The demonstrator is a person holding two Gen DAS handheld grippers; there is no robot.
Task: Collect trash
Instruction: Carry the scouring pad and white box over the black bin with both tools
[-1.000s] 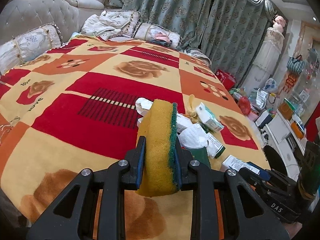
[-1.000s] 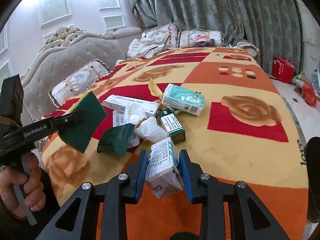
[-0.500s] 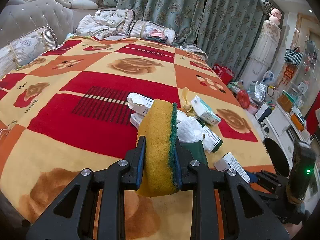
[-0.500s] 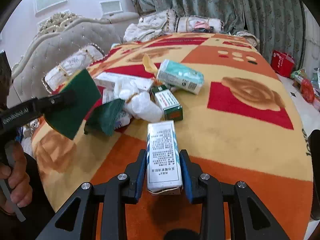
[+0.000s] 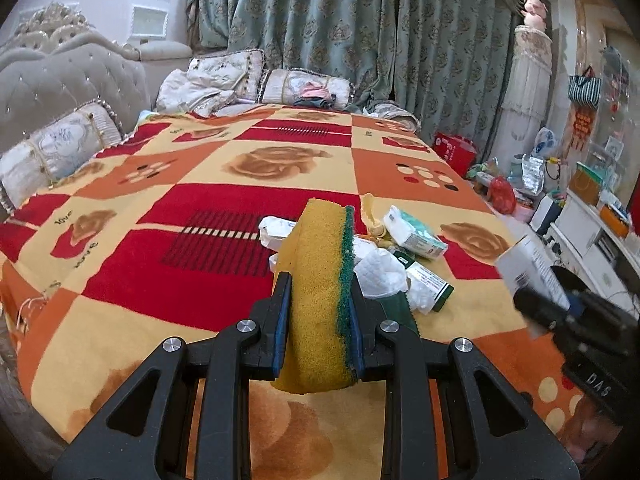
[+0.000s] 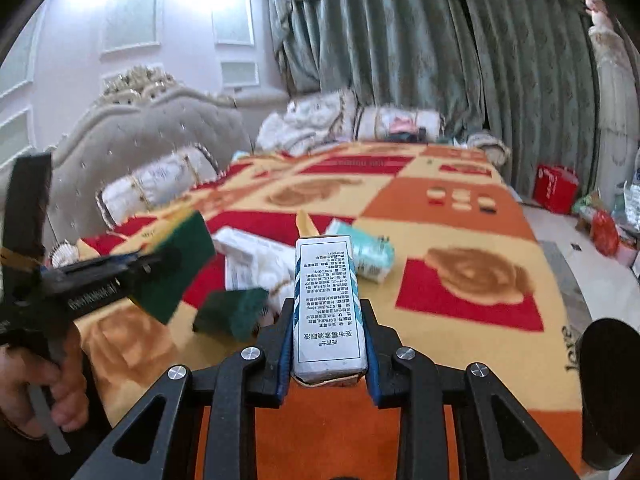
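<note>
- Left hand-held gripper (image 5: pixel 318 312) is pinching a yellow sponge (image 5: pixel 318 300) with a green scouring face, standing on edge between the pads, up off the bed blanket (image 5: pixel 168 280).
- Right hand-held gripper (image 6: pixel 329 344) has just been closing its jaws, and they're clamped on a small white medicine box (image 6: pixel 329 308), printed face up, lifted clear of the blanket.
- From the right wrist view, the left gripper shows at the left edge, sponge out front, a person's hand (image 6: pixel 36 384) wrapped round its handle.
- The pile of trash sits mid-bed, just beyond both grippers: a crumpled white tissue (image 5: pixel 380 272), a teal-and-white tissue pack (image 5: pixel 416 234), a green-ended box (image 5: pixel 430 286) and a long white box (image 6: pixel 244 246).
- A dark green scouring pad (image 6: pixel 230 312) lies on the blanket just left of the held box.
- Pillows (image 5: pixel 60 148) line the headboard side, curtains (image 5: pixel 340 28) hang behind.
- A red bag (image 6: pixel 556 188) stands on the floor past the bed's far corner.
</note>
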